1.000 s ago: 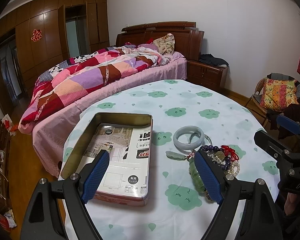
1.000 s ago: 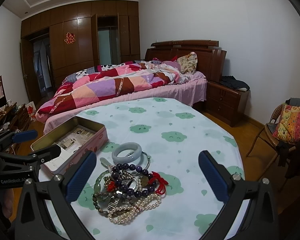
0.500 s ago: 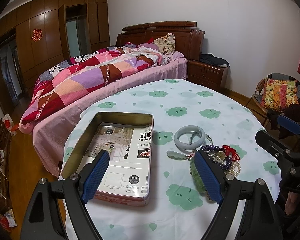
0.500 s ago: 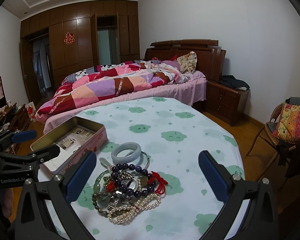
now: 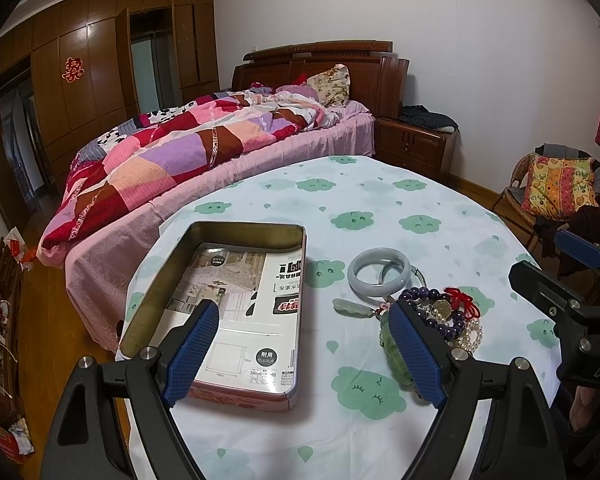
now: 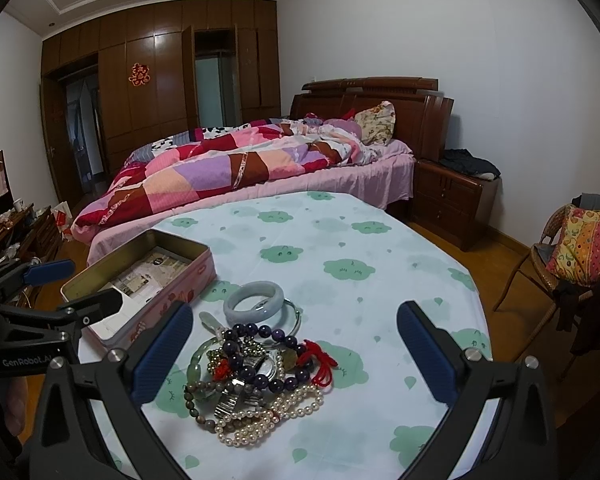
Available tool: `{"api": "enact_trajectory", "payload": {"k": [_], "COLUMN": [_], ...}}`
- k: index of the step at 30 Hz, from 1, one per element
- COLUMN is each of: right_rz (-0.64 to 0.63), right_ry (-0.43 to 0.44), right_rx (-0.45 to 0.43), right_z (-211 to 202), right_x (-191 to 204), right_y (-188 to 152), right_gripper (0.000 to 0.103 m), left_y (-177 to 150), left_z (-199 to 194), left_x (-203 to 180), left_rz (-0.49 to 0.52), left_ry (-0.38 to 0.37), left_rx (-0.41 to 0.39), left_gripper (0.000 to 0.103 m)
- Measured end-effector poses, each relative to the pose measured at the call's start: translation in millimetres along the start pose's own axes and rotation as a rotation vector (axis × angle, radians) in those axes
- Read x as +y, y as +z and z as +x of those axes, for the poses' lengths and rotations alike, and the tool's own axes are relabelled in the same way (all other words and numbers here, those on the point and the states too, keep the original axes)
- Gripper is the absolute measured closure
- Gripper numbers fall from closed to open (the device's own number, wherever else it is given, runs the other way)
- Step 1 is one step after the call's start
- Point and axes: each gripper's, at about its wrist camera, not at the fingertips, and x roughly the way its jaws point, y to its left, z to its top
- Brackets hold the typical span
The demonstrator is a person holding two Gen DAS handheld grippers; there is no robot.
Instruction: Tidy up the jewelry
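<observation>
A pile of jewelry (image 6: 256, 376) lies on the round table: a pale jade bangle (image 6: 255, 303), purple beads, a red cord, pearls and green stones. The pile also shows in the left wrist view (image 5: 440, 316), with the bangle (image 5: 379, 273). An open tin box (image 5: 228, 304) with a printed sheet inside sits left of the pile; it also shows in the right wrist view (image 6: 140, 280). My left gripper (image 5: 304, 344) is open and empty above the box's near right corner. My right gripper (image 6: 292, 348) is open and empty just above the pile.
The table has a white cloth with green clouds (image 5: 380, 208). A bed with a patchwork quilt (image 5: 204, 148) stands behind it. A wicker chair with a patterned cushion (image 6: 580, 248) is at the right. A wooden nightstand (image 6: 452, 200) is by the bed.
</observation>
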Motion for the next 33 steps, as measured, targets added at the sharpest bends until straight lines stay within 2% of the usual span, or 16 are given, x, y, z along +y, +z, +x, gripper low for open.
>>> {"api": "enact_trajectory", "payload": {"k": [6, 12, 16, 17, 20, 28, 30, 32, 33], "right_rz": [0.006, 0.033, 0.046, 0.048, 0.056, 0.095, 0.098, 0.092, 0.092], "right_ry": [-0.005, -0.015, -0.006, -0.002, -0.005, -0.035, -0.04, -0.048, -0.049], "right_rx": [0.019, 0.053, 0.098, 0.113, 0.142, 0.161, 0.163, 0.162, 0.16], "right_z": [6, 18, 30, 34, 43, 49, 48, 48, 47], "right_x": [-3, -17, -27, -30, -37, -55, -57, -58, -58], "right_y": [-14, -22, -28, -30, -35, -43, -44, -43, -43], "right_gripper": [0.0, 0.0, 0.011, 0.015, 0.018, 0.018, 0.018, 0.018, 0.018], "left_y": [-8, -13, -7, -6, 0, 22, 27, 29, 30], "left_z": [10, 19, 30, 34, 46, 77, 88, 101, 110], "left_x": [6, -5, -14, -16, -30, -68, -75, -82, -86], "left_rz": [-0.026, 0.002, 0.014, 0.022, 0.066, 0.182, 0.199, 0.221, 0.228], "left_ry": [-0.052, -0.085, -0.093, -0.098, -0.107, -0.146, -0.149, -0.166, -0.169], "left_rx": [0.038, 0.063, 0.065, 0.067, 0.071, 0.071, 0.078, 0.108, 0.129], "left_gripper": [0.016, 0.016, 0.016, 0.016, 0.016, 0.017, 0.023, 0.04, 0.043]}}
